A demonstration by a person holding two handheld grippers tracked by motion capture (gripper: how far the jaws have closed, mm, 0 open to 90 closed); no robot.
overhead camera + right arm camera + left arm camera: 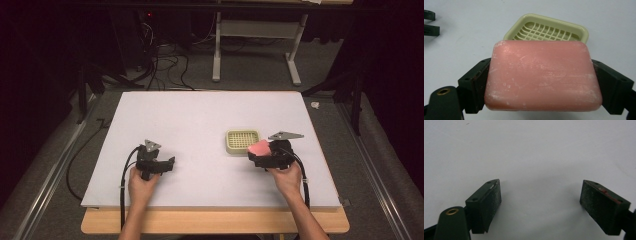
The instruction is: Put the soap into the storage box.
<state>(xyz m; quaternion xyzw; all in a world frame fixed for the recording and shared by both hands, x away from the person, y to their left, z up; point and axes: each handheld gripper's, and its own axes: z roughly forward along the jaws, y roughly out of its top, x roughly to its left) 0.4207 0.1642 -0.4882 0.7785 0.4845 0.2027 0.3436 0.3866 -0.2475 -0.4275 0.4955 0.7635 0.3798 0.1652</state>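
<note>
Gripping 1 pink soap bar [543, 76], right claw [541, 85]; 1 soap dish [549, 28]; left claw [541, 205] agape.

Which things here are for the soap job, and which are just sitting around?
Part of the job:
- pink soap bar, clamped in the right hand-held gripper
- pale green soap dish with a grid floor, just beyond the soap
- white table

Just there:
- left hand-held gripper, open with nothing in it
- black cables on the floor
- white stand legs behind the table
</note>
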